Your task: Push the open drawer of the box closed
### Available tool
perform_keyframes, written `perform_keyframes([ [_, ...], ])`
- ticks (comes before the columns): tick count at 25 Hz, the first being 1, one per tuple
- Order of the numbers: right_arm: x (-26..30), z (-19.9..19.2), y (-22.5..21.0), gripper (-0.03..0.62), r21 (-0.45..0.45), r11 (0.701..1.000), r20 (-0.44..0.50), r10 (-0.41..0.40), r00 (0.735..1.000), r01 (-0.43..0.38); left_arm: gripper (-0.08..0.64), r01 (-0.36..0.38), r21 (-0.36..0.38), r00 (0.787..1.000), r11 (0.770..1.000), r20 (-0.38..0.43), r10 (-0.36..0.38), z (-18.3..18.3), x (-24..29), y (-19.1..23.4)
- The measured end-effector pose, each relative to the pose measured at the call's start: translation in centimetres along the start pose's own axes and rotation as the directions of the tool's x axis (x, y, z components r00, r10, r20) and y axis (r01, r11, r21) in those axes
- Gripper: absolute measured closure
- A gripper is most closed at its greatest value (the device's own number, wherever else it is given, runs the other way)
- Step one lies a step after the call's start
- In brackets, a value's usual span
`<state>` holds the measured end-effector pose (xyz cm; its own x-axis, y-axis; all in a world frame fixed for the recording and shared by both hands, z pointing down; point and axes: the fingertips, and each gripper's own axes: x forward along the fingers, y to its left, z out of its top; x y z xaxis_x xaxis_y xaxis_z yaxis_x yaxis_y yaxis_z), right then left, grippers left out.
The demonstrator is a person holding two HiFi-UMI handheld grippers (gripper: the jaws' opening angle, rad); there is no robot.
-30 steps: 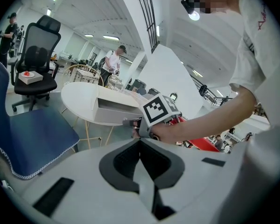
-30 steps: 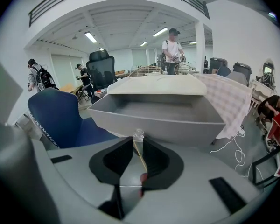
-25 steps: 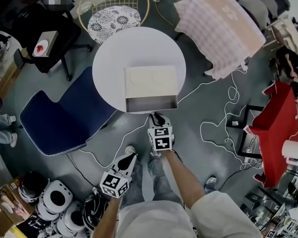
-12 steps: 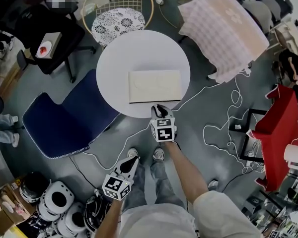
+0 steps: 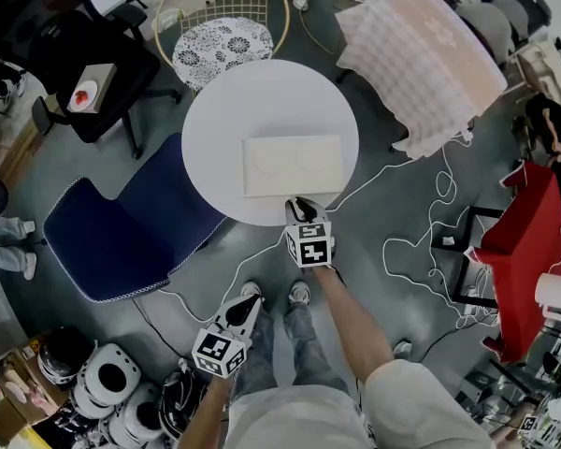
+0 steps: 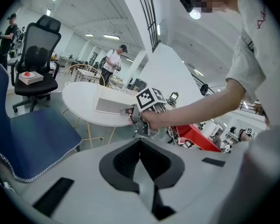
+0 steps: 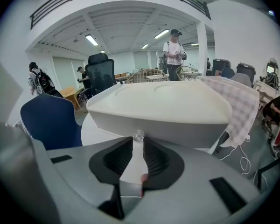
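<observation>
Hanging well short of the round white table (image 5: 215,110), the left gripper (image 6: 140,143) has its dark ribbed pads pressed together on nothing. The box (image 5: 293,165) lies far ahead of its tips and to their right. That box is a flat, cream, smooth-skinned rectangle with faint circles pressed into its lid. It is probably light card or plastic, so it would likely skate on the slick tabletop if shoved hard. Its drawer (image 7: 163,127) looks fully in, its pale front flush under the lid and directly ahead of the right gripper (image 7: 138,142). A small clear knob (image 7: 138,135), glassy and round, sits at the very tips of those fingers, which are drawn in to a thin slit and appear to pinch it. The knob is the natural hold, though it is small, slippery and possibly brittle. A flat push on the stiff front either side of it would be the safer contact.
</observation>
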<state>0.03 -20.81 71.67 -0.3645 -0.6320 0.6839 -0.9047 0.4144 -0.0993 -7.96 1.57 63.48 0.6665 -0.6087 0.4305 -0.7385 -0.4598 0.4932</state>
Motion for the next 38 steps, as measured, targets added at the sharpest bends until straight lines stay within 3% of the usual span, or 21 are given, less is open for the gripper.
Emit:
perform_keyframes([
  [7, -1.9, -1.5, 0.4, 0.486, 0.045, 0.999, -0.008, 0.025, 1.0, -0.025, 0.548, -0.007, 0.001, 1.0, 1.0, 0.01, 0.007, 0.2, -0.2, 0.0],
  [18, -10.1, -2.0, 1.4, 0.488, 0.075, 0.997, 0.1, 0.017, 0.995, -0.025, 0.548, 0.009, 0.042, 0.999, 0.999, 0.034, -0.01, 2.0, 0.9, -2.2],
  [28, -17.9, 0.2, 1.2, 0.535, -0.016, 0.998, 0.189, 0.055, 0.98, -0.053, 0.548, -0.021, 0.077, 0.995, 0.997, 0.098, 0.013, 5.1, 1.5, -5.6],
  [38, -26.1, 2.6, -1.2, 0.573, -0.052, 0.998, 0.33, 0.054, 0.943, -0.039, 0.548, -0.019, 0.201, 0.984, 0.979, 0.175, -0.017, 10.2, 4.1, -11.1],
])
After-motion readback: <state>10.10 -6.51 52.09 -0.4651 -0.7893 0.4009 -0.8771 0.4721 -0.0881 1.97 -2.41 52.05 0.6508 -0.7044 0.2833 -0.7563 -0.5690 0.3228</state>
